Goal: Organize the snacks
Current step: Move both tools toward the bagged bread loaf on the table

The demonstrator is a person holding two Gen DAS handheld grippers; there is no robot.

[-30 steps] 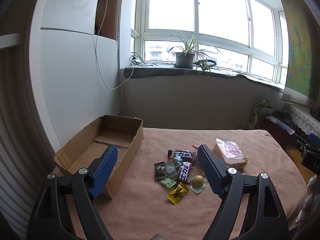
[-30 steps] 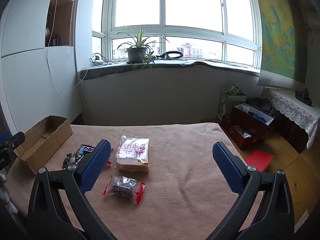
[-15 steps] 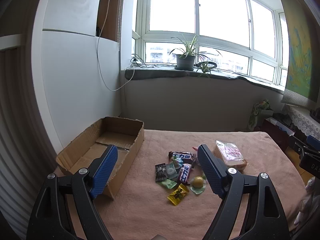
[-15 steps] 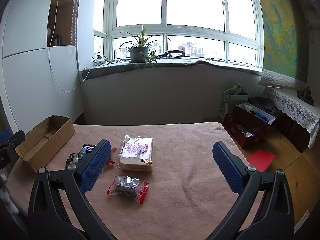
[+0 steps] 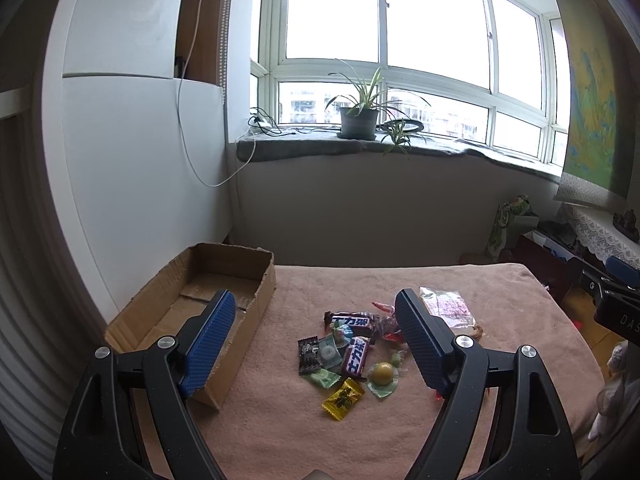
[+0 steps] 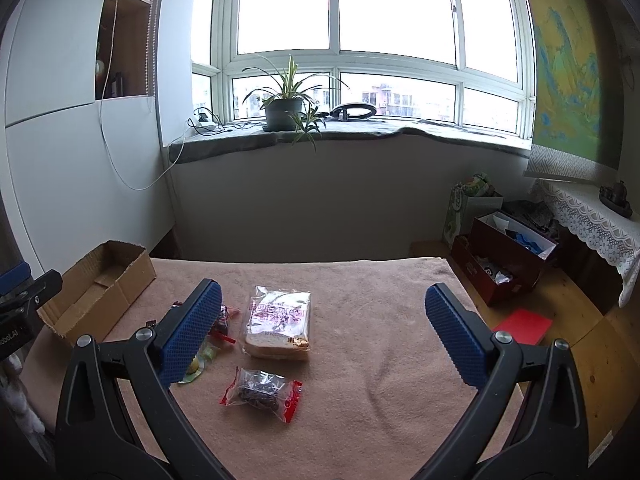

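**Both grippers wide apart above the snacks**

Our left gripper (image 5: 312, 340) hangs released, empty, over the pile of small wrapped candies and chocolate bars (image 5: 348, 354) mid-way across the pink towel-covered table (image 6: 380, 360). The open brown cardboard box (image 5: 224, 280) sits at the table's left edge. Our right gripper (image 6: 318, 336) is likewise spread and empty, near the clear-bagged sliced bread (image 6: 278, 322) and the red-edged clear packet of dark fruit (image 6: 260, 392).
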